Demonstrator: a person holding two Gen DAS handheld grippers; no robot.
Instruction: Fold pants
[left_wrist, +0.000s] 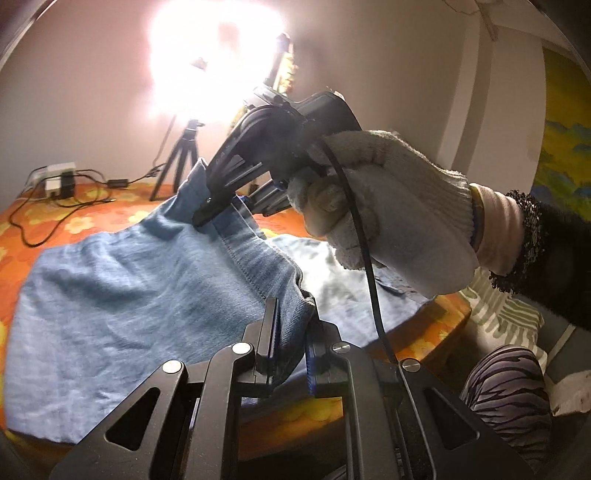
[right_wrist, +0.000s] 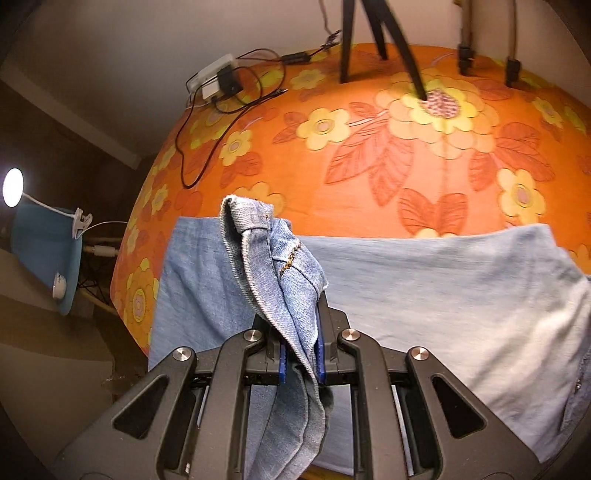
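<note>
Both claws clenched on pants (right_wrist: 443, 295): left gripper (left_wrist: 290, 325), right gripper (right_wrist: 299, 354) | risk: your thin hem pinch slips, fold lands crooked

The pants (left_wrist: 110, 280) are light blue jeans, spread out flat on the orange flowery cloth. One edge is lifted up off the rest and bunched in thick folds, with its seams and a bit of yellow stitching showing.

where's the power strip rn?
Far left corner of the orange floral table in both views: the power strip sits by the wall, left of the tripod.
</note>
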